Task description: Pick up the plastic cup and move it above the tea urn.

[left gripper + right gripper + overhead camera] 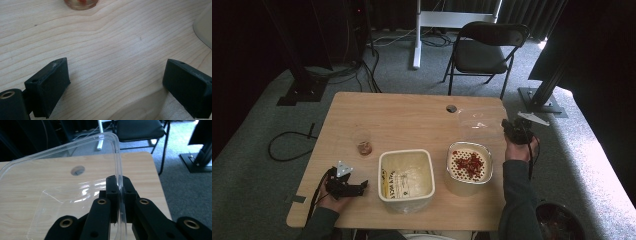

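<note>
While the left gripper (362, 186) rested open on the table (412, 117), the right gripper (119, 186) pinched the lid's (62, 182) rim.

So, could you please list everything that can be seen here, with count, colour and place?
clear lid: 1, transparent, far right of table, its rim pinched by the right tongs
square tub: 1, cream, near middle
perforated bowl: 1, white, holds red pieces, right of the tub
small cup: 1, clear, left of the tub
table: 1, light wood
folding chair: 1, black, behind the table
left tongs: 1, black, open, over bare wood
right tongs: 1, black, shut on the lid
</note>
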The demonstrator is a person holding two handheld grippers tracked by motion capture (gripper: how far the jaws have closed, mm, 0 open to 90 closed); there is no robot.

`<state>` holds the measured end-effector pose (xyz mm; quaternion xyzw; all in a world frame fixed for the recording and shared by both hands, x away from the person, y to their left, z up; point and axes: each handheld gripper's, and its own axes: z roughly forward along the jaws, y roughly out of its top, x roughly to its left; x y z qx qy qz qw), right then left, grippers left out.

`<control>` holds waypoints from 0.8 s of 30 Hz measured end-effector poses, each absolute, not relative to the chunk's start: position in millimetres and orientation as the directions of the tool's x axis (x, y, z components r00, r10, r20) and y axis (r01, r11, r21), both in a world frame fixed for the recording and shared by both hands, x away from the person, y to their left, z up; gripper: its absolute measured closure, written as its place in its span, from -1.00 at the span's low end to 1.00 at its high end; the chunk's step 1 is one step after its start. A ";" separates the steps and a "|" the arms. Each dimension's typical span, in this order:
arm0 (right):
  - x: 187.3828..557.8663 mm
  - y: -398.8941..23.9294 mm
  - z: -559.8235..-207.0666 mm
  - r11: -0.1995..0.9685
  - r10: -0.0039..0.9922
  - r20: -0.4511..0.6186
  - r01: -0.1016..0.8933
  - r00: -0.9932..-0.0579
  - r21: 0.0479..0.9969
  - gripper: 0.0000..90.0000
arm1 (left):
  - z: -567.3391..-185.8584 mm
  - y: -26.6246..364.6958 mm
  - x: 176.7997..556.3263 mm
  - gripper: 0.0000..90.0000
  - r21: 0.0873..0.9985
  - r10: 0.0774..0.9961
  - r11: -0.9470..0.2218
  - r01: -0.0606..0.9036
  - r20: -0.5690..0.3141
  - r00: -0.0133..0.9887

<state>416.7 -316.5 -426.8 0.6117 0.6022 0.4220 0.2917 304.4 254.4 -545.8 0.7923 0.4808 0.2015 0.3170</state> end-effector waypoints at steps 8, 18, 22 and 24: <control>415.8 -298.2 -409.8 -0.075 0.973 0.170 0.482 -0.156 0.873 0.94 | -545.8 254.4 304.4 -0.84 0.696 0.890 -0.337 0.634 0.015 0.456; 408.5 -269.1 -397.7 0.003 0.950 0.148 0.482 -0.275 0.876 0.94 | -545.8 254.4 304.3 -0.84 0.696 0.890 -0.337 0.634 0.015 0.456; 404.5 -259.0 -392.7 0.033 0.940 0.134 0.475 -0.313 0.880 0.94 | -545.7 254.5 304.4 -0.84 0.696 0.889 -0.338 0.633 0.016 0.457; 403.0 -255.5 -390.5 0.040 0.936 0.133 0.473 -0.327 0.880 0.94 | -545.7 254.5 304.4 -0.84 0.696 0.889 -0.339 0.633 0.017 0.458</control>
